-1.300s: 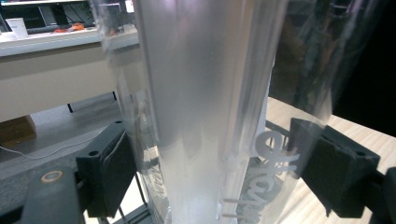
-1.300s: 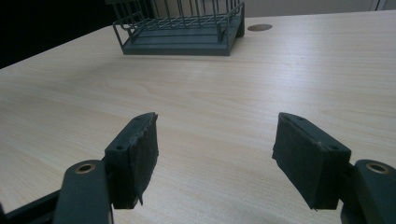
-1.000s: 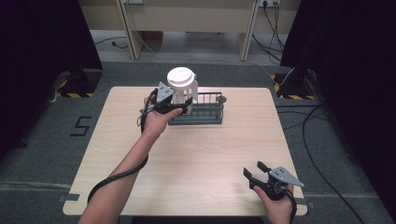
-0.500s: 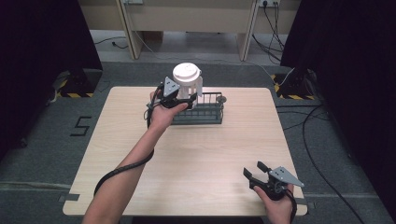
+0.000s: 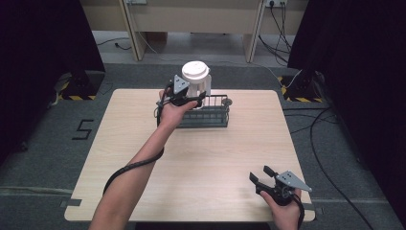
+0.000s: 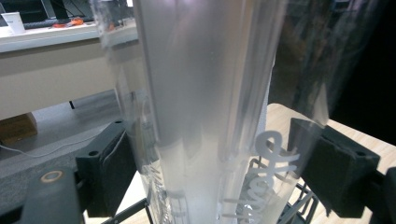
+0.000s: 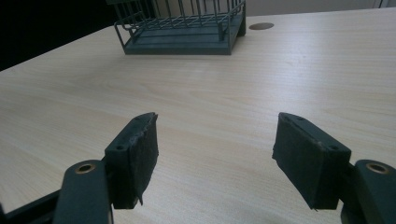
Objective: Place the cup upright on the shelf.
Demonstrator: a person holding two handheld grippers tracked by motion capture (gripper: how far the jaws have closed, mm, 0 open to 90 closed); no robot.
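Note:
A tall translucent plastic jug (image 5: 197,85) with a white lid (image 5: 195,70) hangs upright over the left end of a dark wire rack (image 5: 210,117). My left gripper (image 5: 194,98) is shut on the jug's lower body. In the left gripper view the jug (image 6: 205,93) stands between the two black pads (image 6: 109,172), with printed lettering on its side and the rack (image 6: 292,207) below. My right gripper (image 5: 259,174) rests open near the table's front right corner. Nothing lies between its pads (image 7: 135,156), and the rack (image 7: 182,37) stands far ahead of it.
The light wooden table (image 5: 143,143) has a small round cable hole (image 5: 228,101) just right of the rack. Cables (image 5: 325,143) lie on the grey floor to the right. A pale desk (image 5: 191,19) stands beyond the table's far edge.
My left gripper has carried the jug upward and a little to the right over the rack. The right gripper has stayed put.

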